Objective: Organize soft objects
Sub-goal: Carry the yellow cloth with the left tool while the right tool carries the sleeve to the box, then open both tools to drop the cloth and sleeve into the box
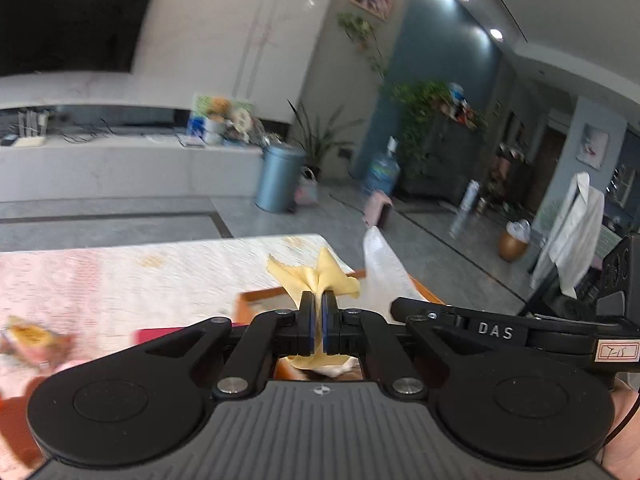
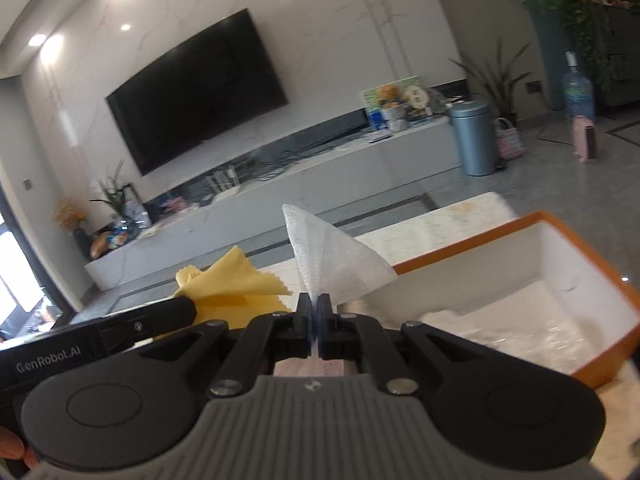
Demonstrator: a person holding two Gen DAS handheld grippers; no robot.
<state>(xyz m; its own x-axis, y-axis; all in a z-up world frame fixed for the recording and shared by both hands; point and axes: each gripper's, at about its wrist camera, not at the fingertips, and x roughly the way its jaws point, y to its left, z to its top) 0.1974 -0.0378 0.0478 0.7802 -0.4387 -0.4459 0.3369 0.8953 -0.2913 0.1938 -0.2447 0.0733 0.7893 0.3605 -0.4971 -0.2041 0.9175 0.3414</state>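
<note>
Yellow cloth was pinched in the left gripper, marked "GenRobot.AI", above the table's far edge. Beside it, white mesh cloth was clamped in the right gripper, marked "DAS", near the orange-rimmed box.

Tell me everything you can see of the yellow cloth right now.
The yellow cloth is a thin, soft-looking square with pinked, zigzag edges. It is bunched and pinched near its middle by the left tongs, which are shut on it; creased corners fan out above the pads and a flap hangs below them. It is lifted clear of the table, beside the white mesh cloth held in the right tongs.
</note>
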